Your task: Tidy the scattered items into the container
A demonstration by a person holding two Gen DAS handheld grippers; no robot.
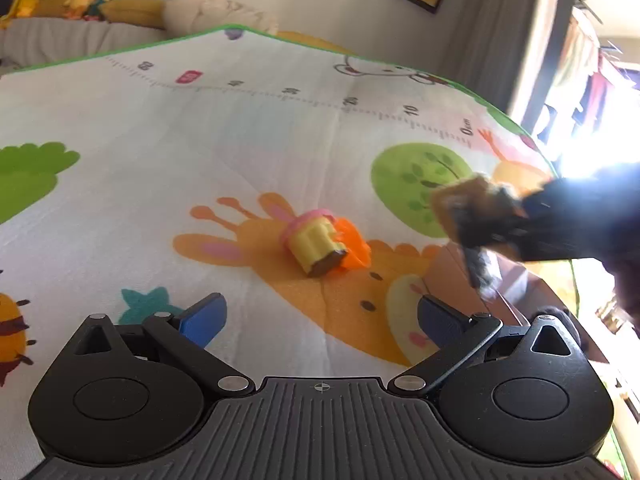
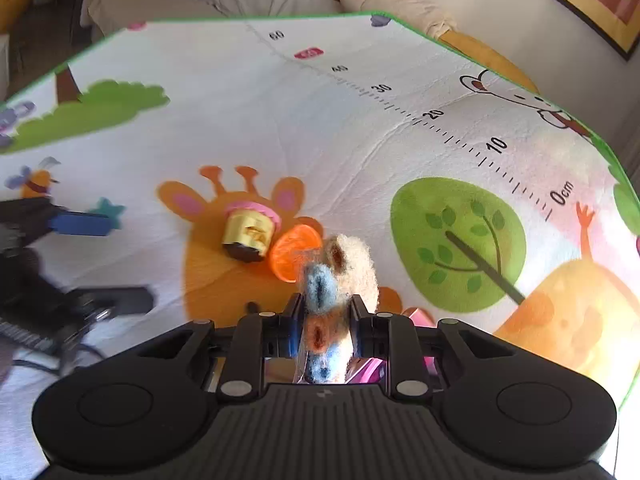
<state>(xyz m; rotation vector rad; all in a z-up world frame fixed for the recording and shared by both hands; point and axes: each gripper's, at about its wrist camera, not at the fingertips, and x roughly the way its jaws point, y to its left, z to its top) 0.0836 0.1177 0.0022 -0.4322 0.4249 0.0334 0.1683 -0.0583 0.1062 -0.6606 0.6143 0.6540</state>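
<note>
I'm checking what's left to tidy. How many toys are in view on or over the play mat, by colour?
Yellow toy with pink rim, lying on the mat: 1
Orange slice toy, lying on the mat: 1
Fuzzy beige, blue and orange toy, pinched in the right gripper: 1
Total: 3

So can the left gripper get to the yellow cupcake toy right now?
Probably yes. The left gripper is open and empty, and the yellow cupcake toy lies on the play mat straight ahead with nothing between. The orange slice touches its far side.
</note>
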